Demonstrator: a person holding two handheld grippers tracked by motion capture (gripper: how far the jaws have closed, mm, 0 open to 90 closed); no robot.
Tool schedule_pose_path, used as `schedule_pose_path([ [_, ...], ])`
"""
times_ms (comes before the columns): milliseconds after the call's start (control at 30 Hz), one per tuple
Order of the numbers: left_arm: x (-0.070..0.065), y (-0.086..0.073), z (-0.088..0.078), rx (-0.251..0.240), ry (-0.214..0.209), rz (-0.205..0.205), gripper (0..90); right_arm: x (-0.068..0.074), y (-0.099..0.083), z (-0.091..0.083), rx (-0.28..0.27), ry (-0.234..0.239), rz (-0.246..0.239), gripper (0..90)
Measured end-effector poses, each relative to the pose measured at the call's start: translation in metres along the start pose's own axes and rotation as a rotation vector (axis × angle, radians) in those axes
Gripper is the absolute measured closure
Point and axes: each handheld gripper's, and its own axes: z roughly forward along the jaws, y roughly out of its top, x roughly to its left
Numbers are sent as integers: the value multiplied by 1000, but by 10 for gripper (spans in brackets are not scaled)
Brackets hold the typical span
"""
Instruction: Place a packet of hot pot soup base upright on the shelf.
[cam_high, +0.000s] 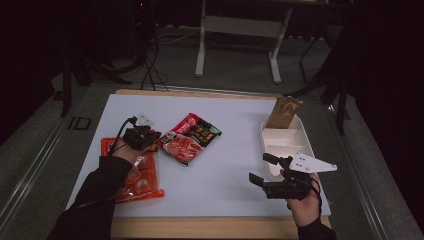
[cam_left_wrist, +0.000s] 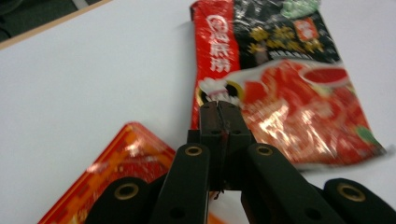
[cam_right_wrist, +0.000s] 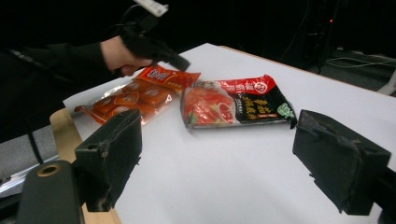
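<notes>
The sauce packet lies flat on the white worktop, left of the middle, its long axis running diagonally from the near left to the far right in the high view. In the left gripper view its red band with white Chinese characters runs along one long side, beside a black panel with yellow characters too blurred to read, and a picture of red broth covers the rest. In the right gripper view the red band carries a round white logo, and the black end has a small green mark.

The left gripper has its fingers clenched together at the packet's near left edge, by the red band; the tips rest at the edge, and whether they pinch the film cannot be told. Just behind that gripper, under the person's left hand, lies an orange snack pack, touching or nearly touching the packet's corner.

The right gripper hovers near the front right of the worktop, well apart from the packet, its fingers released and spread wide with nothing between them. Beside it stands a white tray with a brown pouch at its far end.
</notes>
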Motion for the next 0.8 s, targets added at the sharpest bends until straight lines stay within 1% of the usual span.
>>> schedule_pose_path([
  [67,5,3,9,4,-11,-20,899,0,0,0,3,3,-1,155],
  [100,7,4,13,12,1,-17,899,1,0,0,3,3,-3,155],
  [167,13,7,23,19,-8,-36,899,1,1,0,2,10,0,155],
  [200,15,8,27,24,0,-41,900,2,1,0,-1,13,-3,155],
  [233,16,10,31,39,6,-33,900,2,1,0,-2,12,-6,155],
  [267,18,11,35,39,2,-39,900,2,1,-1,-1,14,-7,155],
  [333,19,13,42,60,22,-31,900,2,1,-1,-3,13,-7,155],
  [367,20,14,45,58,10,-31,900,1,0,-1,-3,13,-7,155],
  [400,20,16,48,64,30,-21,900,1,0,-1,-3,16,-4,155],
  [433,20,17,51,70,37,-21,900,1,0,-1,-4,18,-1,155],
  [467,21,18,54,81,31,-18,900,1,0,-1,-4,17,0,155],
  [500,20,19,58,96,45,-6,899,0,-1,-1,-3,20,-1,155],
  [533,20,20,61,113,41,2,900,0,-1,0,-1,19,0,155],
  [600,19,21,66,127,37,10,900,0,-1,0,1,22,4,155],
  [633,19,22,67,138,25,12,900,0,-1,0,2,23,4,155],
  [667,17,22,69,137,19,14,900,0,-1,0,2,24,2,155],
  [733,15,23,71,152,-1,31,900,0,-2,0,-1,28,7,155],
  [767,13,23,72,153,1,46,900,-1,-2,0,-2,30,10,155],
  [800,13,23,73,160,3,52,900,-1,-2,0,-3,31,12,155],
])
